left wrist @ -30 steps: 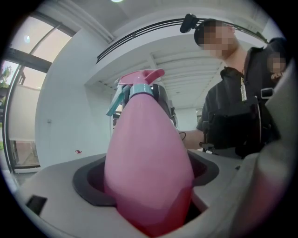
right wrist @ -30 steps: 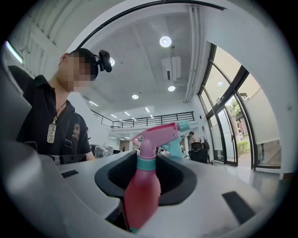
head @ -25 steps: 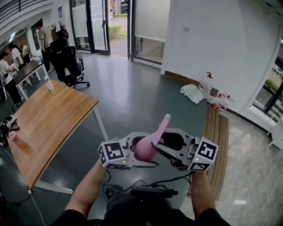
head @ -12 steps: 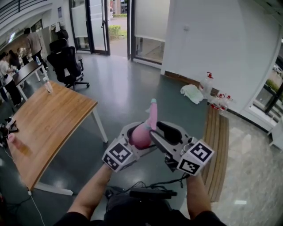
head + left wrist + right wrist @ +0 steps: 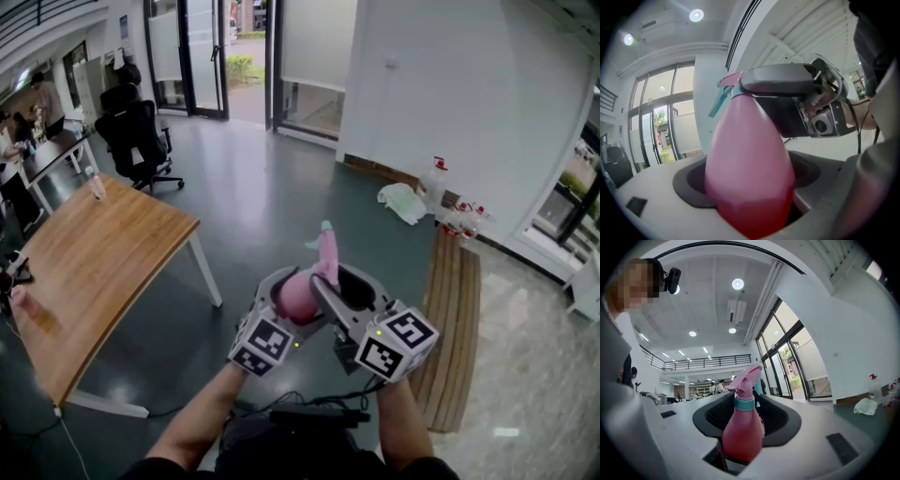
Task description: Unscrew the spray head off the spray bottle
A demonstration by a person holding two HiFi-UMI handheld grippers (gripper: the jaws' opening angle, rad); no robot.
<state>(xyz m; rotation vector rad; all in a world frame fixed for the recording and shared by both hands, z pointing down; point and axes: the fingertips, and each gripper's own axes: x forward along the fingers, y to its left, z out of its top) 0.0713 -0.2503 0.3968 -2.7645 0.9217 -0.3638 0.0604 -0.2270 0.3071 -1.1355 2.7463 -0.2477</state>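
A pink spray bottle with a pink spray head and a teal collar is held in the air in front of me, nozzle end up. My left gripper is shut on the bottle's round body near its base. My right gripper comes in from the right at neck height. One of its fingers lies along the collar in the left gripper view. In the right gripper view the spray head stands free with no pad pressing on it, so the right gripper is open.
A wooden table stands at the left and a wooden bench at the right. Several bottles and a cloth lie by the white wall. An office chair and people are at the far left.
The bottle has swung from leaning right to nearly upright. Both grippers have turned with it and drawn closer together. The right jaws now stand apart from the spray head.
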